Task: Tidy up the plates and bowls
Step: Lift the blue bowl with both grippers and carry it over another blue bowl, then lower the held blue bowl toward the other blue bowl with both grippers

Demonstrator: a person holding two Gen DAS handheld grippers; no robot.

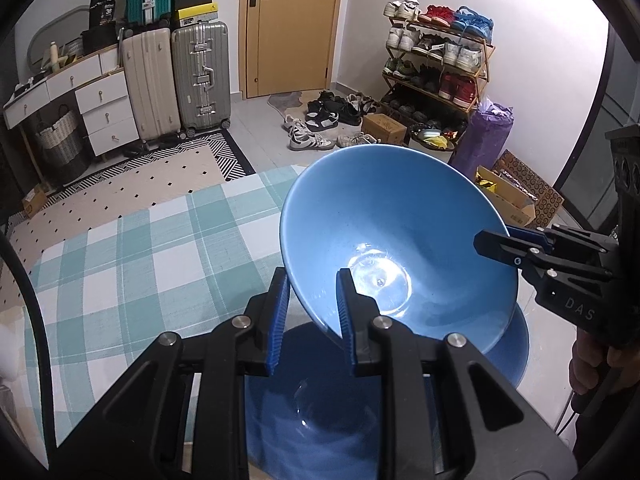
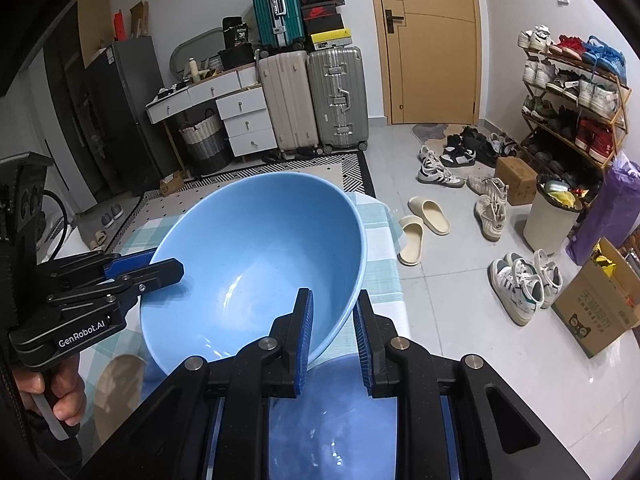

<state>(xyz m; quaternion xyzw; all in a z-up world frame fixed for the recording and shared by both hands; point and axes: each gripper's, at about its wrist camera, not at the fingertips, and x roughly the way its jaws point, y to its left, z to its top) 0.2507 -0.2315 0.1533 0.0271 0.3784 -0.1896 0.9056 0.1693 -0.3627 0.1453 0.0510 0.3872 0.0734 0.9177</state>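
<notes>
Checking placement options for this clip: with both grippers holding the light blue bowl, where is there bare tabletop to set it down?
The checked tablecloth lies bare left of the light blue bowl, out to its far edge by the rug. Under the bowl it is taken by a dark blue dish. The left gripper and right gripper pinch opposite rims.

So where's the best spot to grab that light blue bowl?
By its thin rim, from opposite sides, one finger inside and one outside. The bowl is wide, smooth and steep-walled, so only the rim fits between the fingers. The left gripper and right gripper already pinch it so.
</notes>
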